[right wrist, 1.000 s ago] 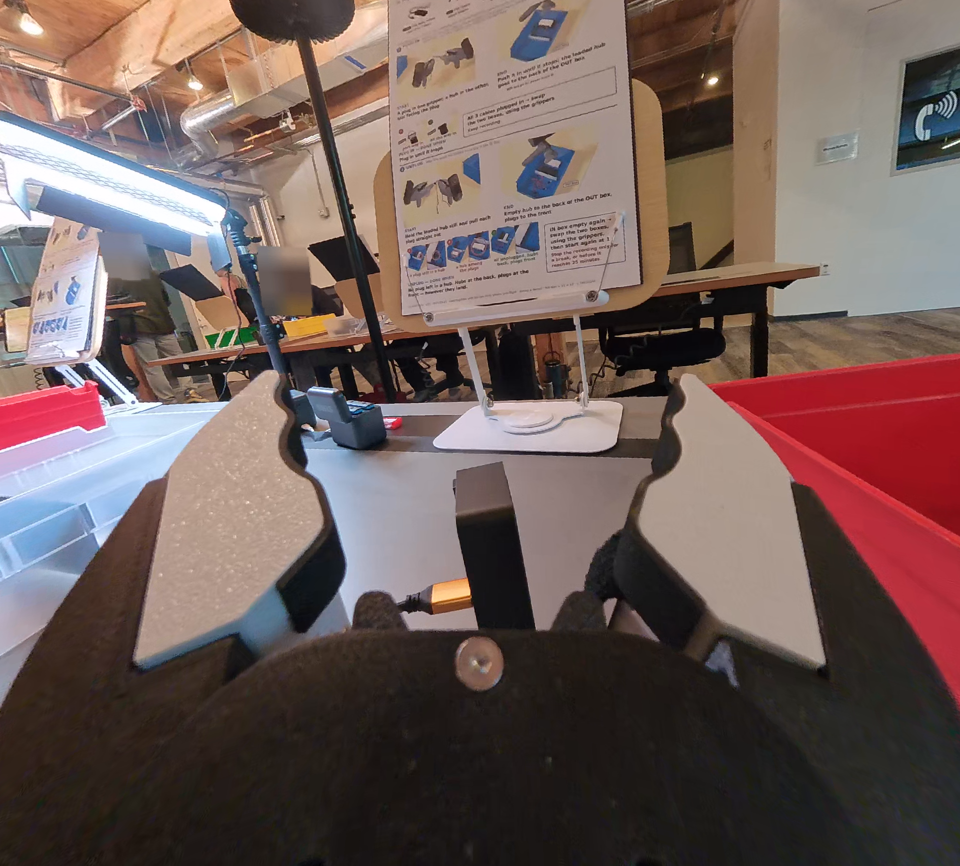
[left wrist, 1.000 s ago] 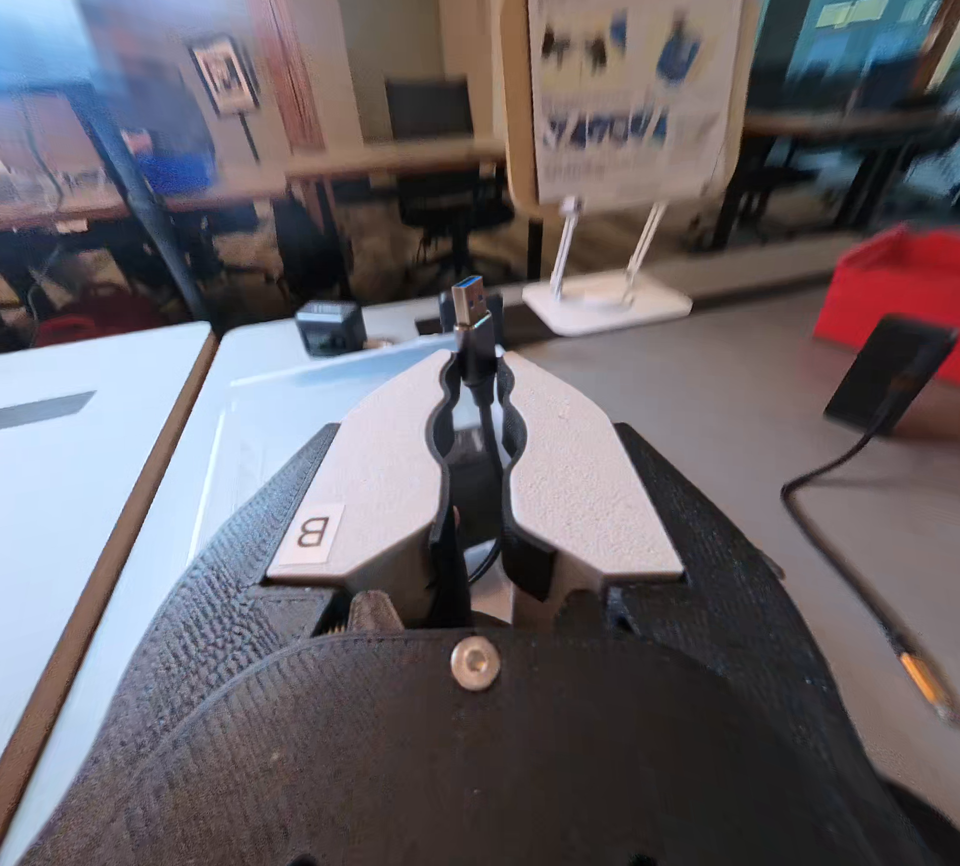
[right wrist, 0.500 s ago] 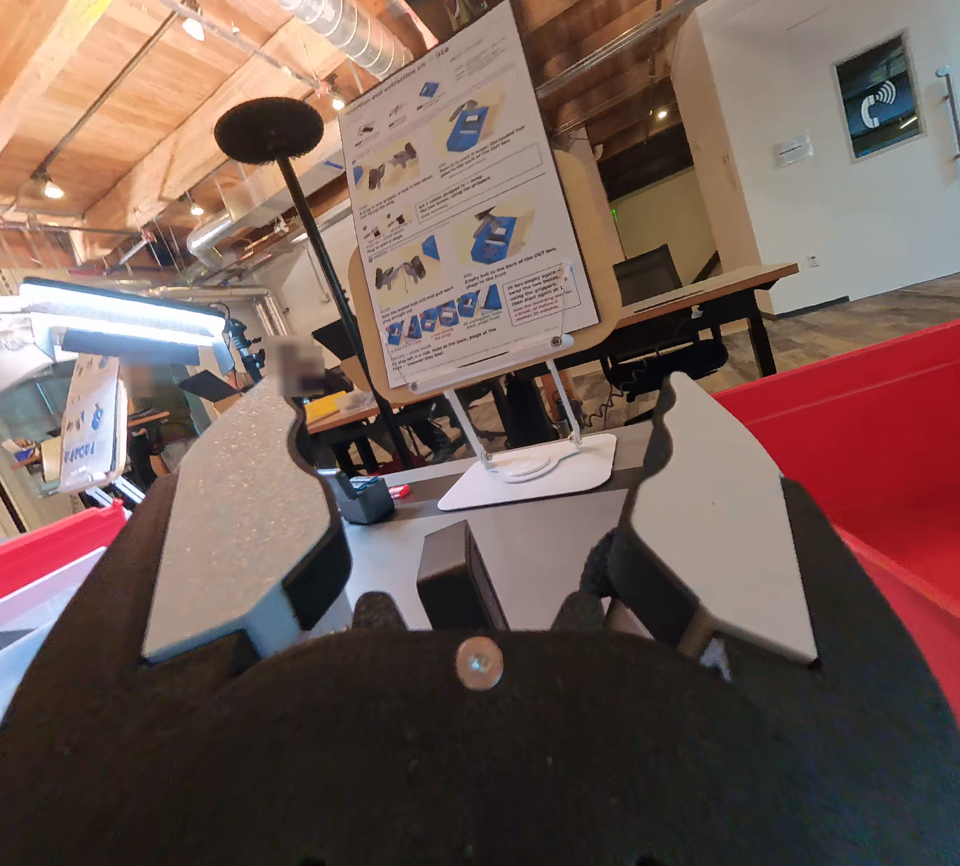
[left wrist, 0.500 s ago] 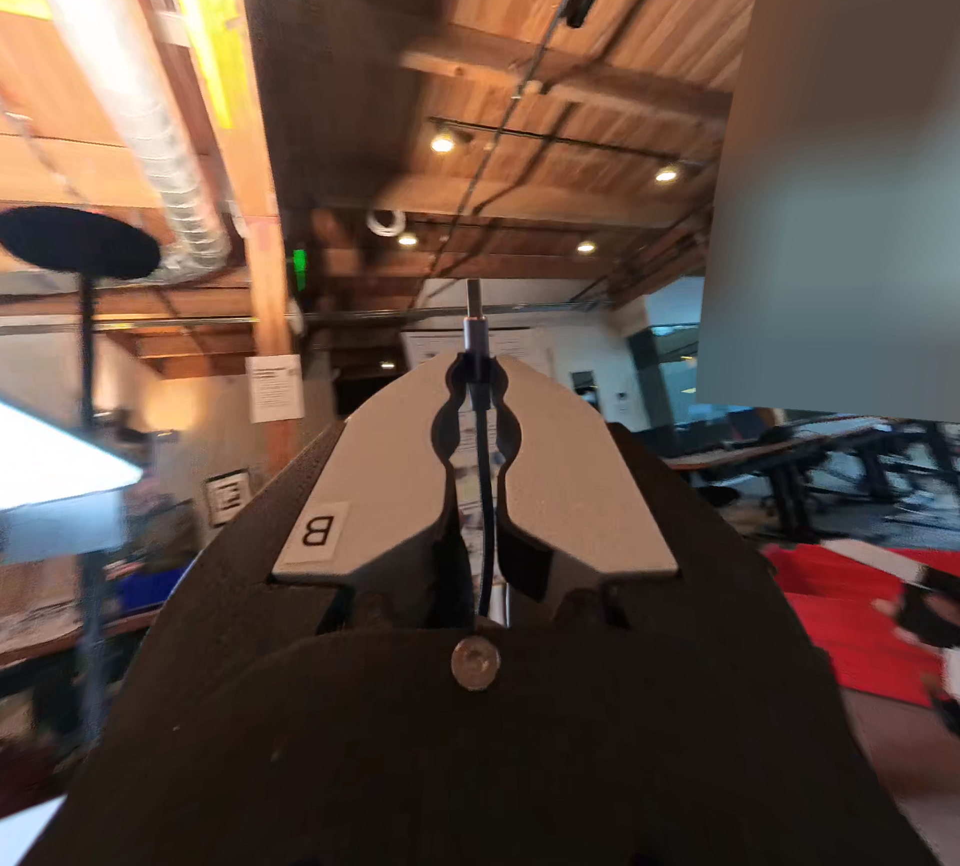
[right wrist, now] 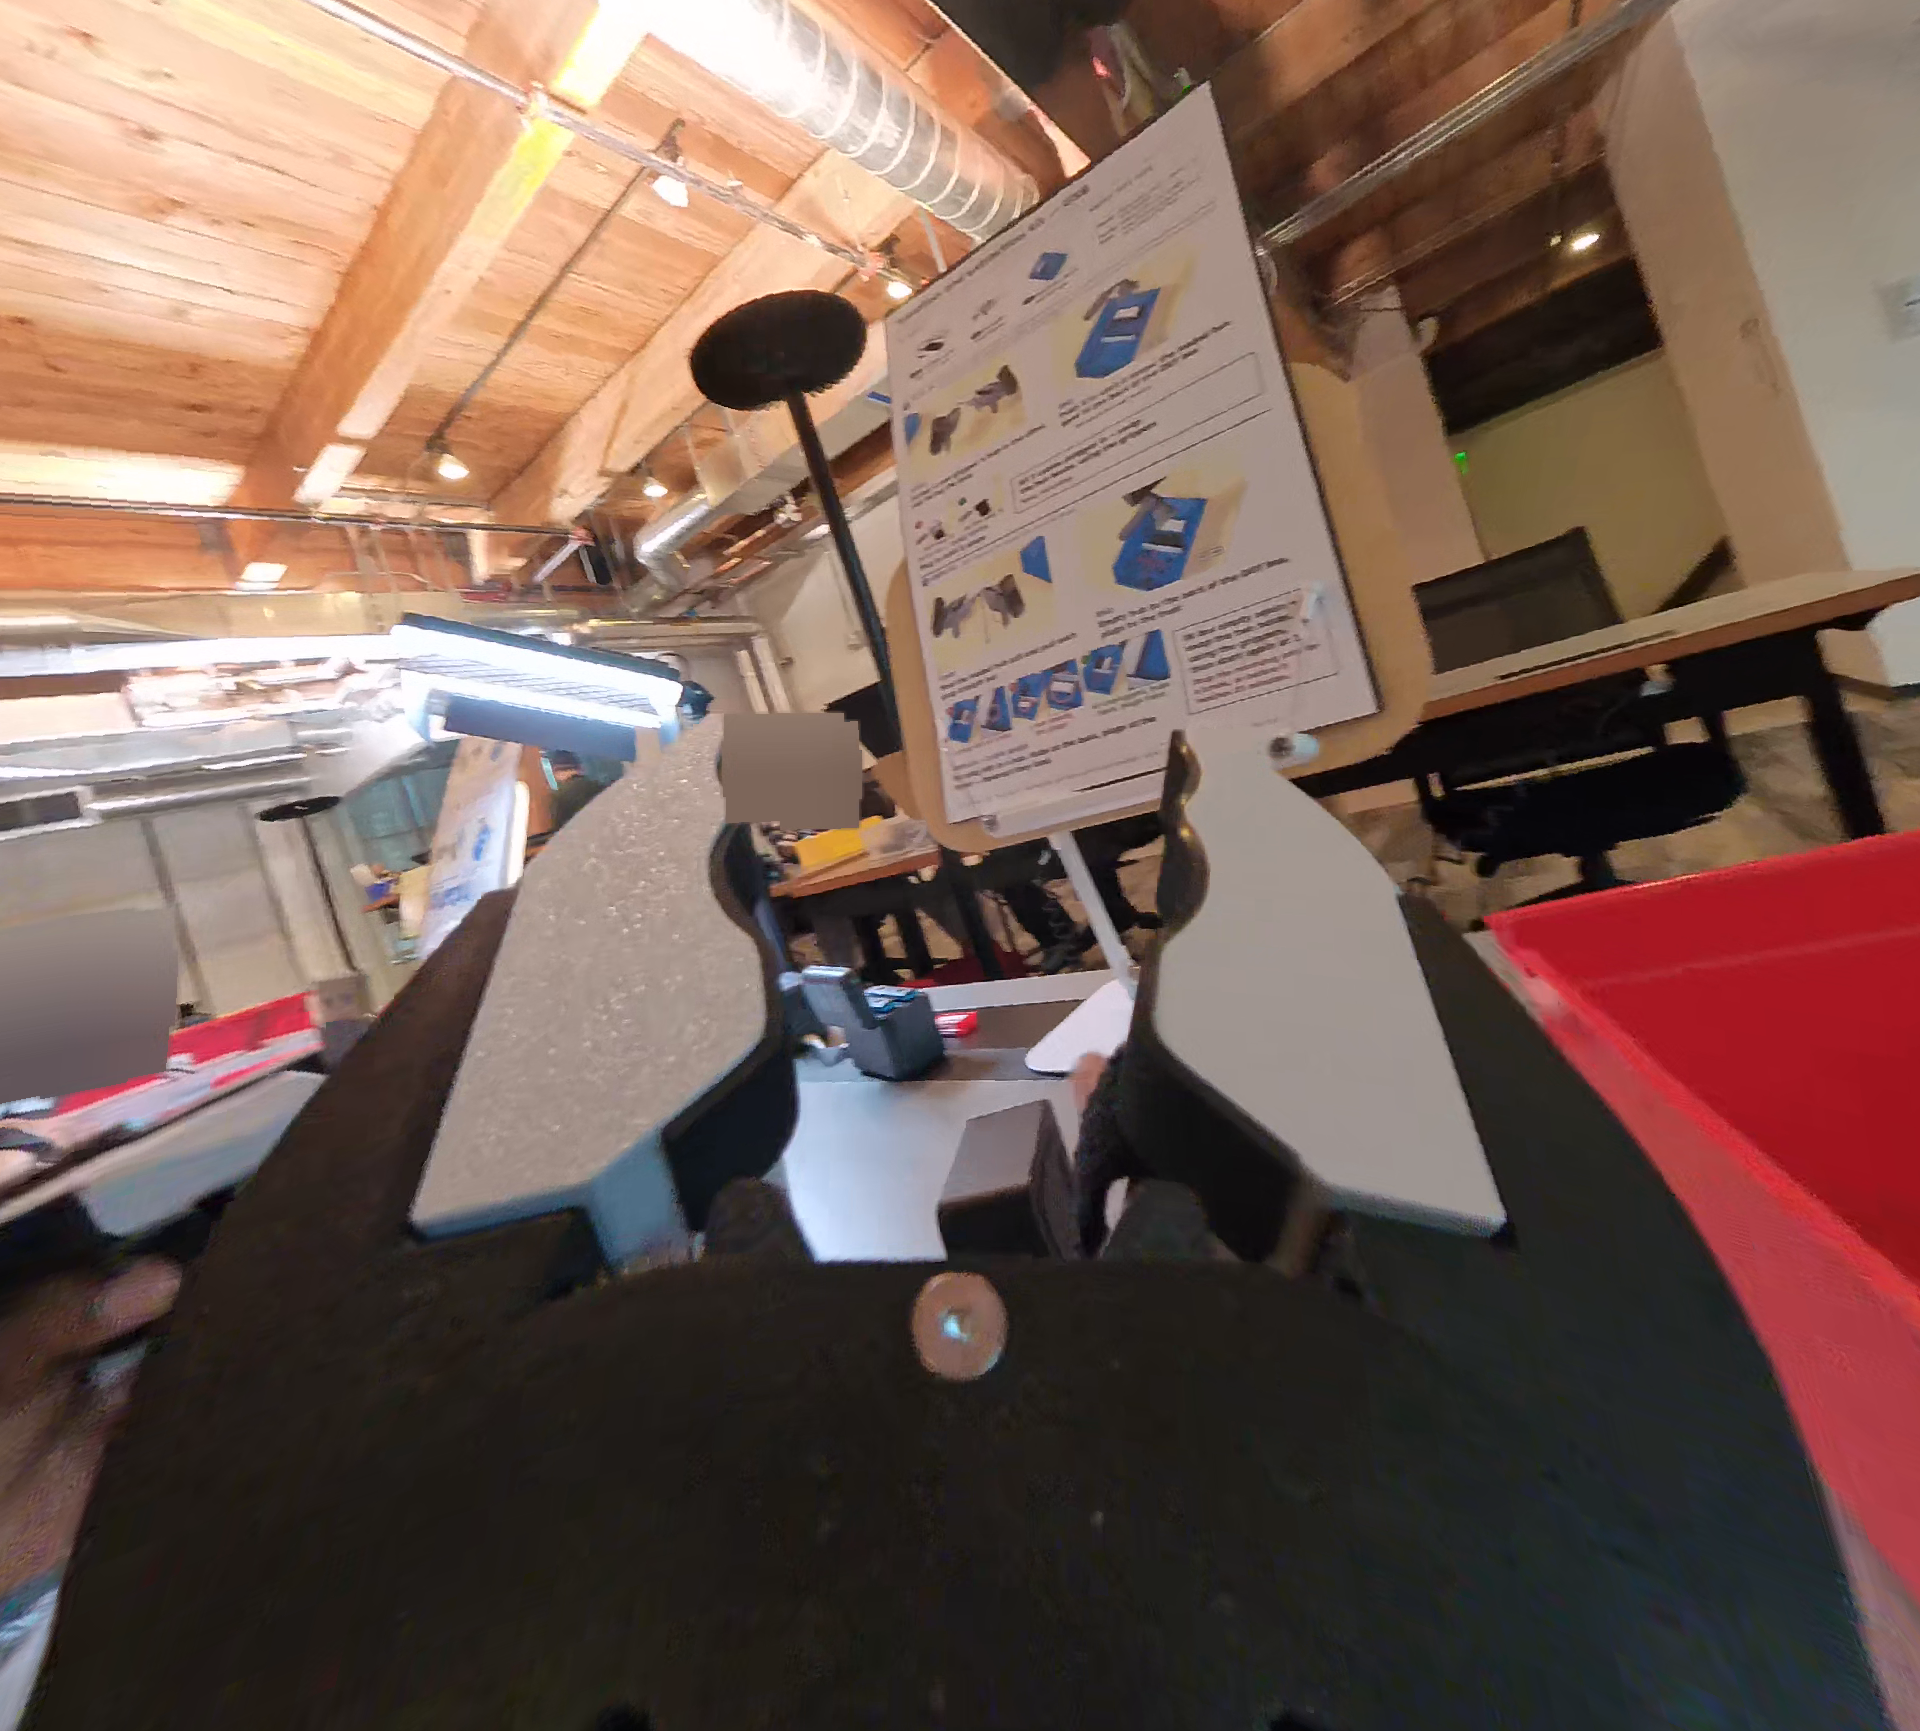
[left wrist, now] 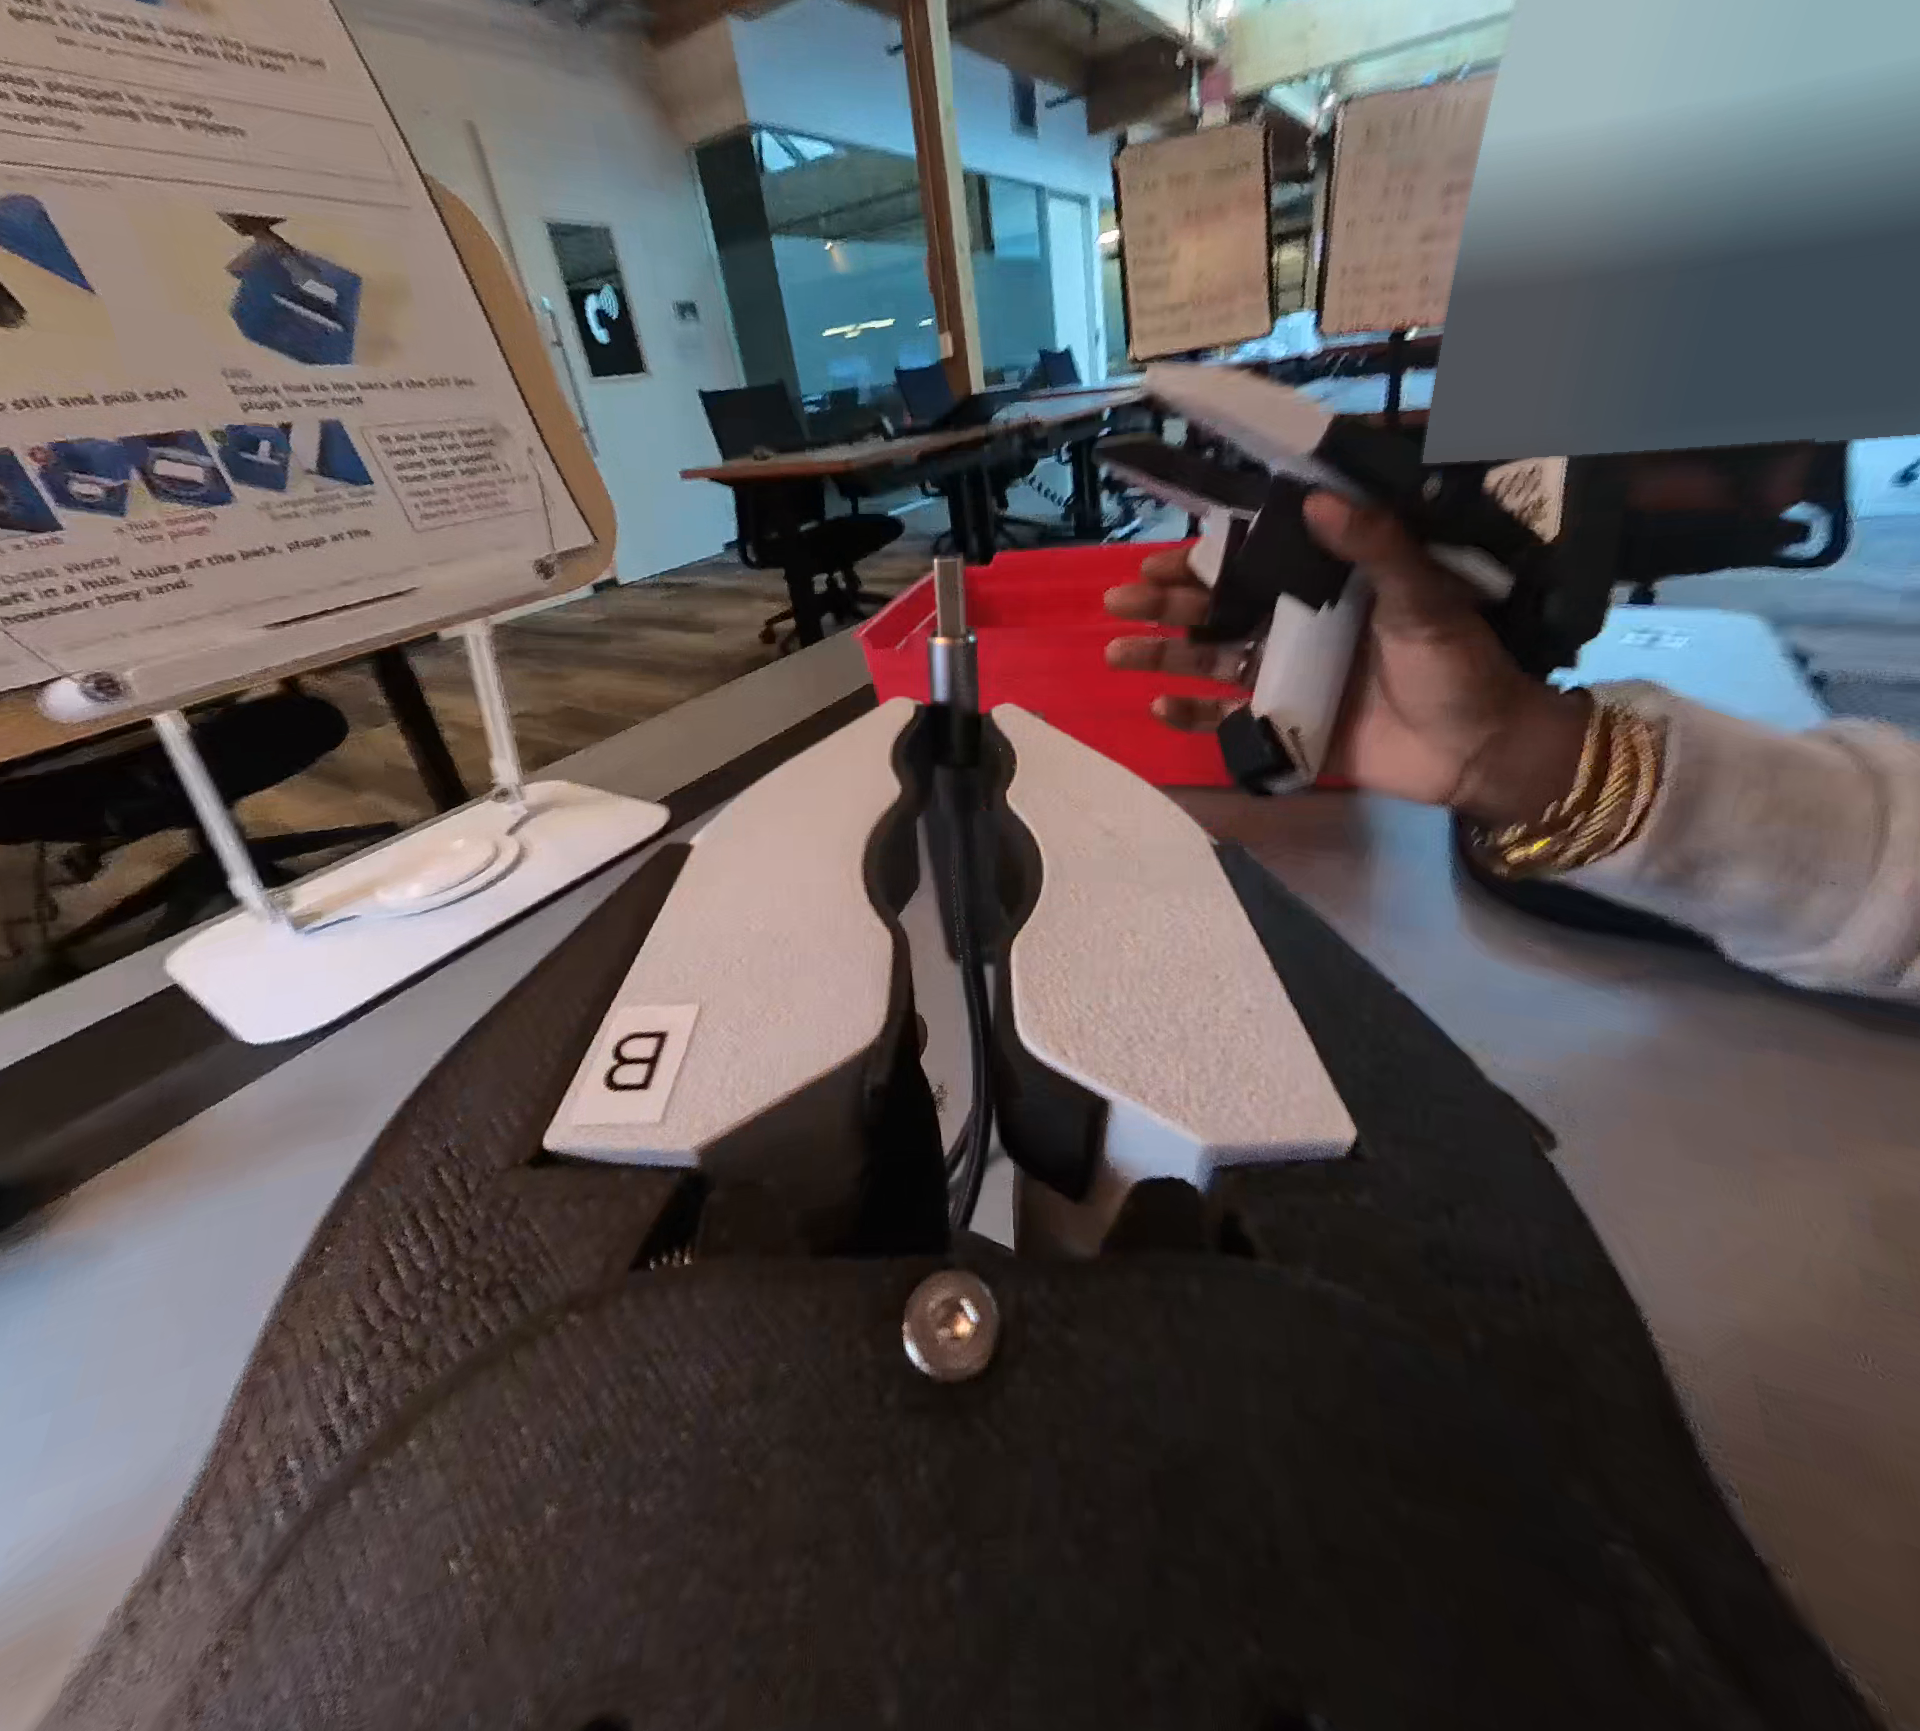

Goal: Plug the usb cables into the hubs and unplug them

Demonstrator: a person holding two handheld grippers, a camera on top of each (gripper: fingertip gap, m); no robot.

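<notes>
An instruction board (left wrist: 187,247) stands at the left on the grey table (left wrist: 1621,1193). The left gripper (left wrist: 953,725) is closed on a USB cable (left wrist: 952,642), its metal plug poking up past the fingertips before a red bin (left wrist: 1039,642). At the right, the right gripper (right wrist: 951,860) is raised with fingers spread and empty, the dark hub (right wrist: 1003,1167) low between them on the table.

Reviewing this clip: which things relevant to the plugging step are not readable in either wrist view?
- Hub, right wrist view: only a dark corner shows between the open right gripper fingers; ports hidden.
- Cable, left wrist view: runs under the left gripper; far end unseen.
- Plug: edge-on, its face unreadable.
</notes>
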